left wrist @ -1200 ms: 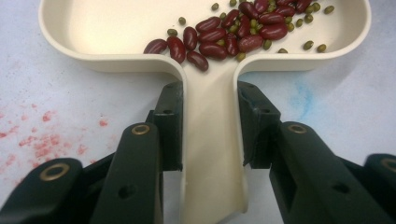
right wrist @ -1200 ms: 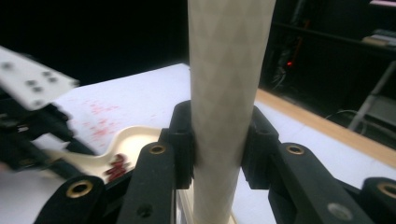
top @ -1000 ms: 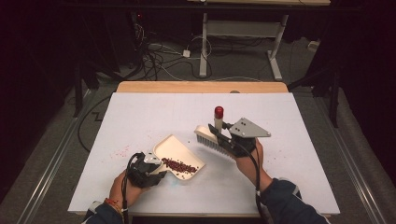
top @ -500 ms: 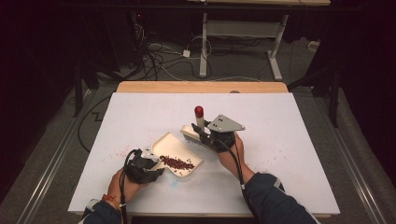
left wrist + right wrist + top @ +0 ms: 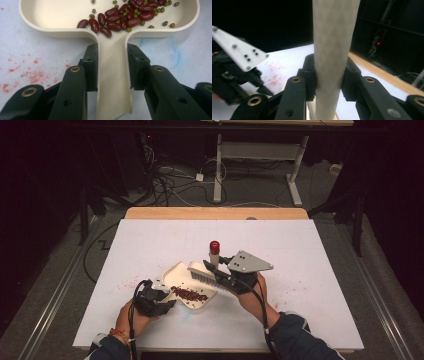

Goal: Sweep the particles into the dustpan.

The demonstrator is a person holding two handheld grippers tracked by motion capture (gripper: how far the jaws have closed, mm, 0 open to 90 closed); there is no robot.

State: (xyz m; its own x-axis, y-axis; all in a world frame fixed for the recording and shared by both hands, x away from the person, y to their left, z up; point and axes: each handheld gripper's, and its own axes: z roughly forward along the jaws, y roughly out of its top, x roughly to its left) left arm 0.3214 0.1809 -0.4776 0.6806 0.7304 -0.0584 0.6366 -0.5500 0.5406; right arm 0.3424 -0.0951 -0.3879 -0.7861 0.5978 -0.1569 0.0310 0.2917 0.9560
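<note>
So the left claw (image 5: 112,67) is clamped on the handle of the cream plastic dustpan (image 5: 187,282), pinning it flat mid-frame on the white counter (image 5: 320,270) so the beans (image 5: 122,16) stay in. The right claw (image 5: 328,75) grips the white brush's handle (image 5: 332,50), bristles over the pan's far edge, ready to sweep.

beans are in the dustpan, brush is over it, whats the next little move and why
Probably tip the dustpan handle up slightly. The left gripper clamps that handle, and the beans sit near the handle end, a few at its mouth. The right gripper holds the brush above the pan, so sweeping looks done.
</note>
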